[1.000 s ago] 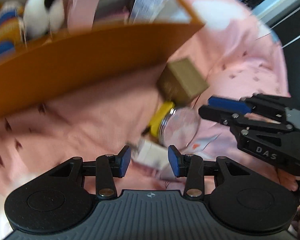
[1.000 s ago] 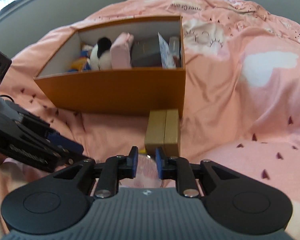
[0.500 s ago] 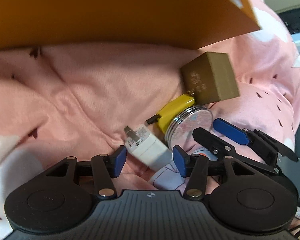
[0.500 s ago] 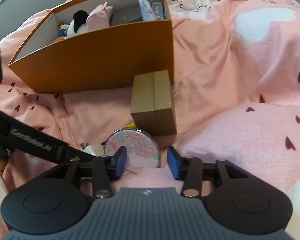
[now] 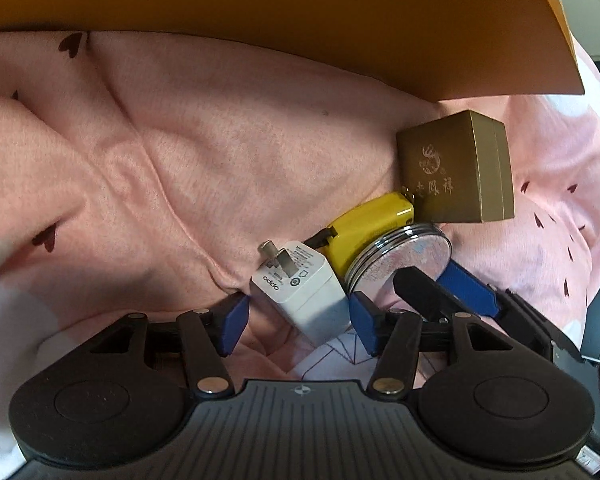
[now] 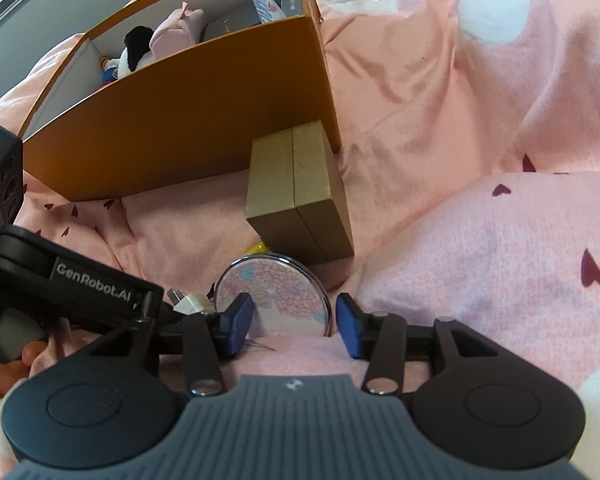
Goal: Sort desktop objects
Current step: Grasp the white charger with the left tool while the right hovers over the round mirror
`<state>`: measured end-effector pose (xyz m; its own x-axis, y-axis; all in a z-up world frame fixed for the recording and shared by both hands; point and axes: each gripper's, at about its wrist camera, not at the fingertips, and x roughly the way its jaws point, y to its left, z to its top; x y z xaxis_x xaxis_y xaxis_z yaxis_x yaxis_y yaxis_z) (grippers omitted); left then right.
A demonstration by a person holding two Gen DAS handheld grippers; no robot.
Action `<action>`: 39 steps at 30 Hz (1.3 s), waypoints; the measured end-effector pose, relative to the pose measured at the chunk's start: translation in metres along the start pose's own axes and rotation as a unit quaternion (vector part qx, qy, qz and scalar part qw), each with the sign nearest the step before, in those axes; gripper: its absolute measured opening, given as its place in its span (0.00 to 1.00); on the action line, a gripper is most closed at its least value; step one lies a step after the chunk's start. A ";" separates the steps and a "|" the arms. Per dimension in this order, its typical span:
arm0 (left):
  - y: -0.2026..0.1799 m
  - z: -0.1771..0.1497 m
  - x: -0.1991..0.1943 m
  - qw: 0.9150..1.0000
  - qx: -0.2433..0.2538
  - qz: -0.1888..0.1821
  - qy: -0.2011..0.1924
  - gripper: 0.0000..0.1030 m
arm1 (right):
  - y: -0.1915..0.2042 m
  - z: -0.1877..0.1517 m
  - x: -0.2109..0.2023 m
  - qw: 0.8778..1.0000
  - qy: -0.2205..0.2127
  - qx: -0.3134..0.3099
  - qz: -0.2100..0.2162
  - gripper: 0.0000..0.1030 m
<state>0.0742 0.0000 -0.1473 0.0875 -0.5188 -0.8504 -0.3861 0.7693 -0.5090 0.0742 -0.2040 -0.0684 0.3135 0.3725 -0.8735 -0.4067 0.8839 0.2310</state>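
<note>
Sorting is being carried on with four loose things lying clustered on the pink bedspread just before the orange storage box: a white charger plug, a yellow object whose kind cannot be told, a round compact mirror with a pink patterned lid, and a gold gift box that is being leaned close to the orange wall. The left tool is being held released, its blue pads straddling the plug with space showing on the left side, while the right pad is sitting just beside the plug's body. The right tool is likewise being held spread, its pads flanking the mirror's lower edge without a firm pinch being visible. For the step in hand, each tool is best being lowered until the pads are bracketing the middle of its thing, since the bedding is soft and a shallow pinch is likely to be slipping off the mirror's chromed rim; the plug's flat sides are judged the better faces for clenching, away from the prongs. Care is being called for because the two tools are working almost touching. "oppo" is being read on the plug, "GenRobot.AI" on the left tool's arm in the right view, and Chinese characters under an emblem on the gold box, too small to be read with certainty.
</note>
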 end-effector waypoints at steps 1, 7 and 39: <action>0.000 0.000 0.000 1.000 -0.001 -0.002 -0.001 0.60 | 0.000 0.000 0.000 1.000 0.000 0.000 0.000 0.48; 0.003 -0.007 -0.008 1.000 -0.003 -0.018 -0.020 0.47 | 0.001 0.001 0.001 1.000 0.000 -0.005 -0.001 0.49; 0.004 -0.011 -0.020 0.997 -0.016 -0.004 -0.078 0.50 | 0.002 0.002 0.003 1.000 0.001 -0.005 0.005 0.50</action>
<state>0.0606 0.0099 -0.1308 0.2319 -0.4587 -0.8578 -0.4132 0.7518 -0.5138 0.0764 -0.2002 -0.0695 0.3069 0.3807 -0.8723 -0.4177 0.8774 0.2360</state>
